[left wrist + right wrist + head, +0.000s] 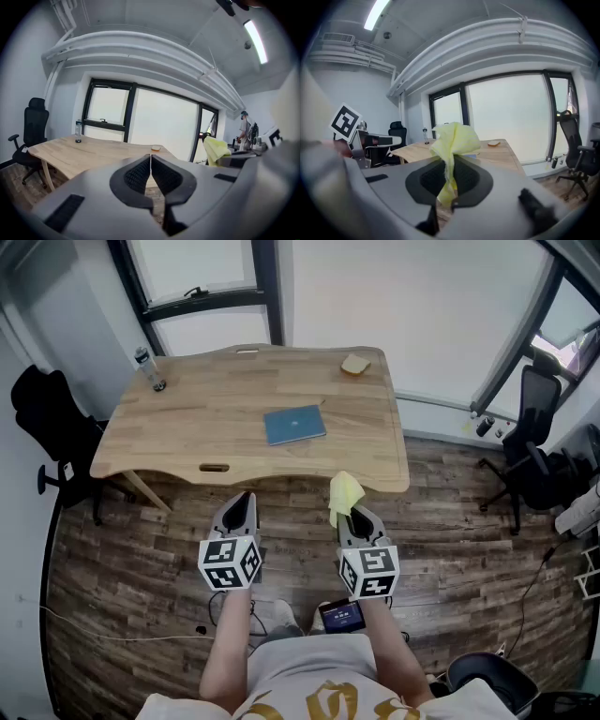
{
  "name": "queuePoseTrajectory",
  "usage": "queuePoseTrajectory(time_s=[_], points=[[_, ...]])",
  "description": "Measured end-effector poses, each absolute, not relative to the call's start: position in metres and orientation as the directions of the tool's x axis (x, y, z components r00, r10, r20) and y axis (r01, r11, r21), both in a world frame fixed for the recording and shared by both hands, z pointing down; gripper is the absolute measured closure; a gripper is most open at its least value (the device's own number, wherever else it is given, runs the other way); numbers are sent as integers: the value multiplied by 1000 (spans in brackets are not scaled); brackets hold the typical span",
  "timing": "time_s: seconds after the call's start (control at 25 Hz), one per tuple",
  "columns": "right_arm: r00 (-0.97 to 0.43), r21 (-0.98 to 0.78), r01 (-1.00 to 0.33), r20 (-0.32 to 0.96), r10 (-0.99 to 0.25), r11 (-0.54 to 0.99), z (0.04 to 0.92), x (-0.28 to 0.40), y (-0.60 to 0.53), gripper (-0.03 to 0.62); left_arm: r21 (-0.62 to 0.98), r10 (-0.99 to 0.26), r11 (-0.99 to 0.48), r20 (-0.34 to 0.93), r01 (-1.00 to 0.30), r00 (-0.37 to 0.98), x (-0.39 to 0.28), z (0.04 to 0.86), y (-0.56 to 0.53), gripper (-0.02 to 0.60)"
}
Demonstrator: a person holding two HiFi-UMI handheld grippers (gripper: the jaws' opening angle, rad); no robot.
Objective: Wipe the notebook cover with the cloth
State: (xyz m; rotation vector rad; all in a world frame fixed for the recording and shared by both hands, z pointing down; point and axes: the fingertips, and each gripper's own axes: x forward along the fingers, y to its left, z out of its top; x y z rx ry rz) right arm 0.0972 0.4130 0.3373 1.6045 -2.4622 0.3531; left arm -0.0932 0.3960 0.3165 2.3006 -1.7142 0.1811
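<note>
A blue notebook (294,424) lies flat near the middle of the wooden table (187,432). My right gripper (353,515) is shut on a yellow cloth (343,496), which sticks up from its jaws just short of the table's near edge. In the right gripper view the cloth (453,143) bunches above the closed jaws and a sliver of the notebook (471,155) shows behind it. My left gripper (241,511) is shut with nothing in it, level with the right one, over the floor. The left gripper (150,159) shows its jaws pressed together.
A water bottle (150,370) stands at the table's far left corner. A small tan object (355,364) lies at the far right. Black office chairs stand at the left (47,418) and right (534,442). A phone (341,616) rests on my lap. A person (244,131) stands far off.
</note>
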Motion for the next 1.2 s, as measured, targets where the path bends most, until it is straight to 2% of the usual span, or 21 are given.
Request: queuePoseTrajectory(time_s=[0.2,0.36,0.56,0.72,0.88,1.2], points=[[-400,-136,-916,246,-883,377,339,116,415,556,101,-918,-293,247,-951,309,-73,318,395,565],[-415,-140,-909,248,-875,392,341,125,411,556,166,-904,-302,264,-939,337,-60,321,394,568],[-398,-146,-916,221,-890,373,340,142,403,556,172,-903,-309,255,-935,346,-45,321,391,569],[-454,-193,-887,209,-866,419,341,147,395,556,214,-907,-283,257,-935,333,-42,324,384,569],[-453,-185,-889,230,-861,418,346,152,383,556,164,-931,-230,251,-959,266,-51,327,373,568],[-454,-178,-890,287,-843,419,370,150,334,556,185,-924,-222,274,-957,267,-55,345,322,569]])
